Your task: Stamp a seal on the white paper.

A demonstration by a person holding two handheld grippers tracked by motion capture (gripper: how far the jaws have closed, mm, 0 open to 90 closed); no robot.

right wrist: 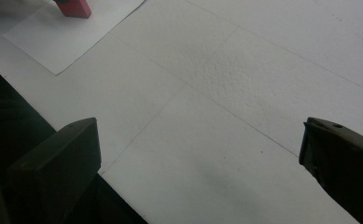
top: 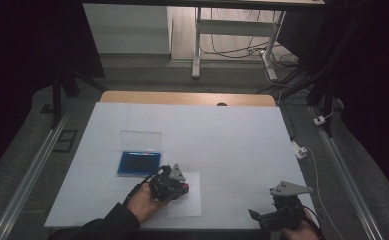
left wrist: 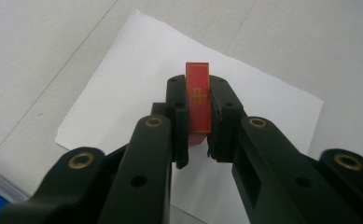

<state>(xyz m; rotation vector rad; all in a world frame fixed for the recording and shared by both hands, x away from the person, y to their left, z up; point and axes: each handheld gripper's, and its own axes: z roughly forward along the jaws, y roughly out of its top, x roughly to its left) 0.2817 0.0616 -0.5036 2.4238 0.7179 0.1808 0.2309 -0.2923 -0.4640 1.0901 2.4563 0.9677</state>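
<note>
Left gripper view: a red block (left wrist: 198, 100) is clamped between the left gripper (left wrist: 198, 116) jaws above the paper sheet (left wrist: 123, 93) — pickup judged done, placement pending; right gripper (right wrist: 198, 154) is held wide open, idle

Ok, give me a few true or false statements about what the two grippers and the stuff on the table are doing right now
1. The left gripper is shut on a red block. True.
2. The right gripper holds the block. False: its fingers stand wide apart over bare table.
3. The red block is over a white sheet of paper. True.
4. The blue case has its clear lid shut. False: the lid stands up open.
5. The blue case lies right of the left gripper in the high view. False: it lies left and farther back.
</note>
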